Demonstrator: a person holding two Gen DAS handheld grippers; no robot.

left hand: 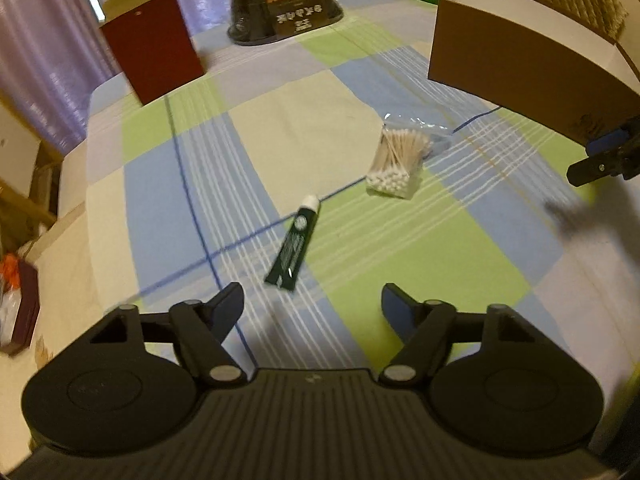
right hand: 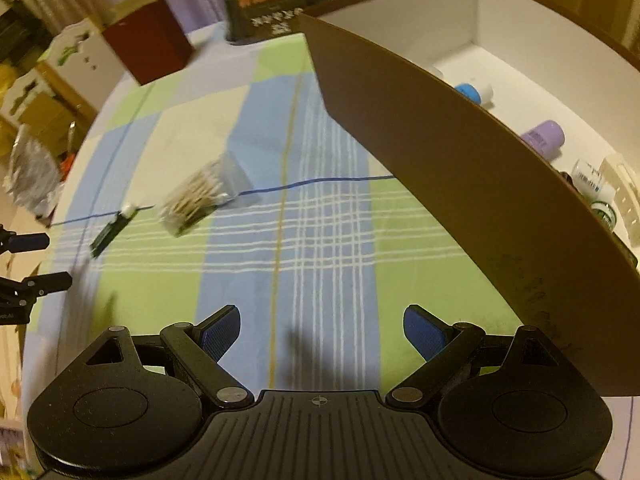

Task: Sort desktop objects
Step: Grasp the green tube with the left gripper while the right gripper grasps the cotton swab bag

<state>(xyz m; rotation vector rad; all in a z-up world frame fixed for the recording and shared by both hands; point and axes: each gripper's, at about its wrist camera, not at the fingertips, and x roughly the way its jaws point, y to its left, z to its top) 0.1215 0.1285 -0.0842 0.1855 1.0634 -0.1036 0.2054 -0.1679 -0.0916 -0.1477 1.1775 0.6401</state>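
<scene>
The left tool [left hand: 312, 306] is held spread wide and empty above the table [left hand: 420, 248], which is covered by a green, blue and cream checked cloth. Just ahead of its fingers a dark green tube with a white cap [left hand: 294, 249] lies flat, and beyond that a clear bag of cotton swabs [left hand: 398, 164]. The right tool [right hand: 321, 330] is likewise held wide with nothing between its blue-padded fingers [right hand: 424, 334]. To its right an open brown cardboard box with a white interior [right hand: 460, 160] is seen; inside lie a blue-capped white bottle [right hand: 474, 92], a purple cylinder [right hand: 545, 138], a small clear vial [right hand: 587, 176] and a cream plastic piece [right hand: 624, 196]. Farther back a dark red box [left hand: 154, 46] and a black lidded container [left hand: 286, 8] stand.
</scene>
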